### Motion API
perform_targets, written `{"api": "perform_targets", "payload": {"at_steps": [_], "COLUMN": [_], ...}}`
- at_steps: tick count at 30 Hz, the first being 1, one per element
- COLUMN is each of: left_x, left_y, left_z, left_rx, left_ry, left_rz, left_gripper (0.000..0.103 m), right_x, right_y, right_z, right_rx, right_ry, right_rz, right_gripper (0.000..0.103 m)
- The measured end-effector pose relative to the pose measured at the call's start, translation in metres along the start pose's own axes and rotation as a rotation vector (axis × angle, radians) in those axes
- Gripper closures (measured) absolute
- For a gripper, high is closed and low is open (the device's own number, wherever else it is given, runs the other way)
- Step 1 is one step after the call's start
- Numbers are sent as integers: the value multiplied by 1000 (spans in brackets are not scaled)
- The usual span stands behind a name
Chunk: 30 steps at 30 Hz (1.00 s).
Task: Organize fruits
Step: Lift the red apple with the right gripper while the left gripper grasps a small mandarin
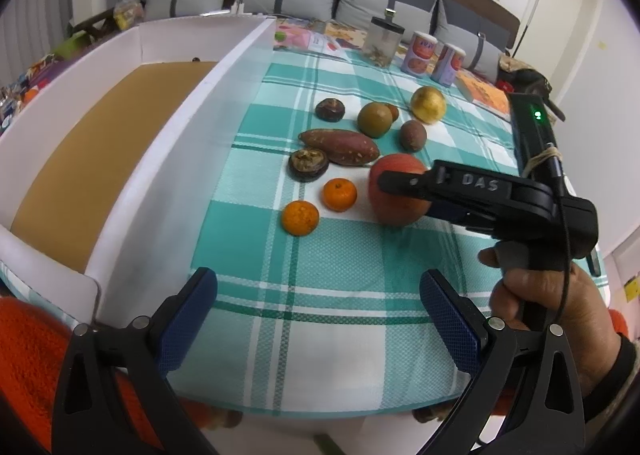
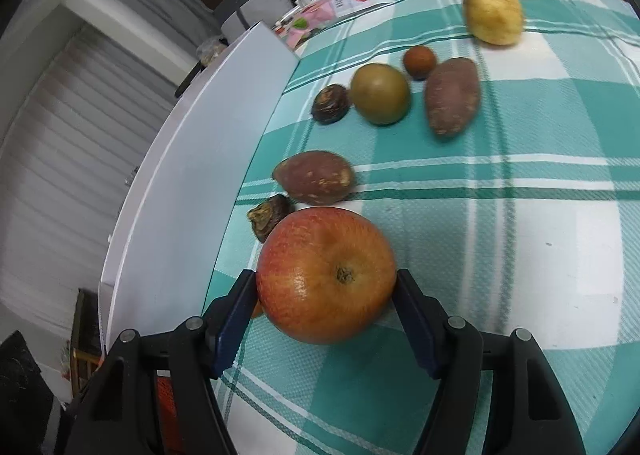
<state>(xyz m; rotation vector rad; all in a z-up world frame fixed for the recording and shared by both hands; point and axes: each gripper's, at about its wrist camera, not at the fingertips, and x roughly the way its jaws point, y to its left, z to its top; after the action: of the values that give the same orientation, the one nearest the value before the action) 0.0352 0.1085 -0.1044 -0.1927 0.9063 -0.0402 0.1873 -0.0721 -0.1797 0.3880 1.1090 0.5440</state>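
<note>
Right gripper (image 2: 326, 295) clamped on apple (image 2: 326, 281); left gripper (image 1: 318, 295) spread, idle. Pick-up step; transfer into white box (image 1: 172, 127) judged next.

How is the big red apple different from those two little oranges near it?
The apple is much bigger than either orange. It is red with yellow streaks; they are plain orange. The right gripper clamps the apple between its blue pads, while both oranges lie free on the checked cloth. All three are round.
</note>
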Motion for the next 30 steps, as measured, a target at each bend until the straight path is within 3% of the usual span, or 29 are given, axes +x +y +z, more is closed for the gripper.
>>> {"api": "perform_targets", "payload": {"at_steps": [10,13,19,23,26,28,30], "left_x": [5,7,10,10,15,19,23], "left_y": [-7,-8,-15,-18,-17,-15,-12], "left_z": [-1,-2,-3,-4,-6,-6,-3], "left_rx": [22,22,40,65,68,62,49], "left_ry": [15,19,30,30,47,59,65], "left_rz": [-13,-16,-17,-10,-9,-13,-21], "left_gripper": [1,1,1,1,1,1,1], "right_x": [-38,-55,-60,-53,-52,-58,-72], "right_y": [-39,-45,-36,-36,-35,-35,-35], "right_z": [3,3,3,-4,-3,-4,-7], "right_rx": [39,9,-170,-212,-193,-182,-164], "right_ry": [-35,-53,-54,-62,-63,-81,-120], "right_rz": [-78,-152,-409,-433,-409,-406,-395], "right_gripper": [35,35,34,34,23,8,7]}}
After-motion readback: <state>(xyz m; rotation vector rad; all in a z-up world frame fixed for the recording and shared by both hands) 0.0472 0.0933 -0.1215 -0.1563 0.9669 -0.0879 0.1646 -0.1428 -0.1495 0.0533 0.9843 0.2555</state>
